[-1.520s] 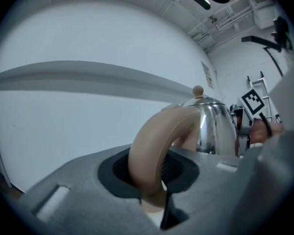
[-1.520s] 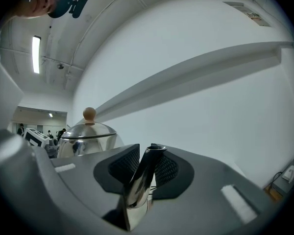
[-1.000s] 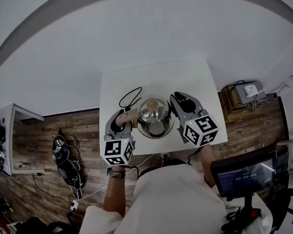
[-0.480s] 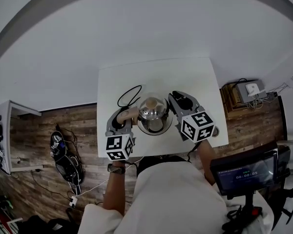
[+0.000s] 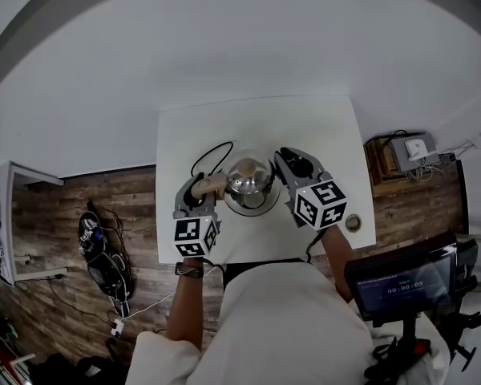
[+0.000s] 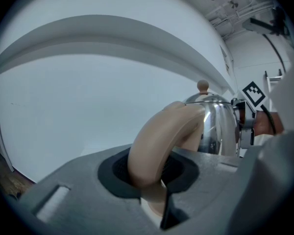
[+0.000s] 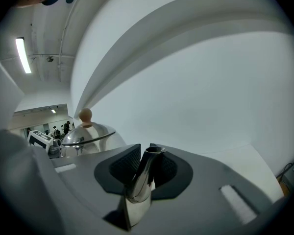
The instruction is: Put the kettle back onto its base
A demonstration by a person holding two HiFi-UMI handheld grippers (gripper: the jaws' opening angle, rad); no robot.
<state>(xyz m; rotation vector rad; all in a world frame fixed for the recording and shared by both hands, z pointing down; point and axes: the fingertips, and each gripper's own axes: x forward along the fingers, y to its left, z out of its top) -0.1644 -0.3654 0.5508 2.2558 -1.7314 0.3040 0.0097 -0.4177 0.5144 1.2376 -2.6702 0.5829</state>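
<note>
- Kettle (image 5: 251,184): steel, domed lid with a pale knob (image 5: 249,170). It is near the middle of the white table (image 5: 305,127), just ahead of the person and between the 2 grippers.
- Left gripper (image 6: 149,175): jaws clamped at a middling width on the beige handle (image 6: 161,131), low on its curve.
- Right gripper (image 7: 143,173): jaws gripping the steel spout (image 7: 146,168) near its tip. They have just been closing a little tighter on it.
- Base: not made out in any view. A black cable (image 5: 212,155) loops on the table and runs in under the kettle's left rear, so I judge the base sits directly below the body. Whether the kettle is seated or just above it, I cannot tell.
- Orientation: kettle upright, knob straight up. Its long axis, handle to spout, lies across the table in front of the person. The handle points to the person's left and the spout to the right and slightly away.
- Step in hand, as judged: the final lowering onto the base.
- To do it well:
  - keep both grippers at 1 height so the bottom stays flat
  - bring the body straight down over where the cable ends
  - avoid any twist about the handle-spout line
- Risk 1: the spout is narrow, smooth and tapered, so the right grip could slide. The handle side should carry most of the weight.
- Risk 2: the body hides the base from above, so centring has to go by feel. Release only once the kettle sits without rocking.
</note>
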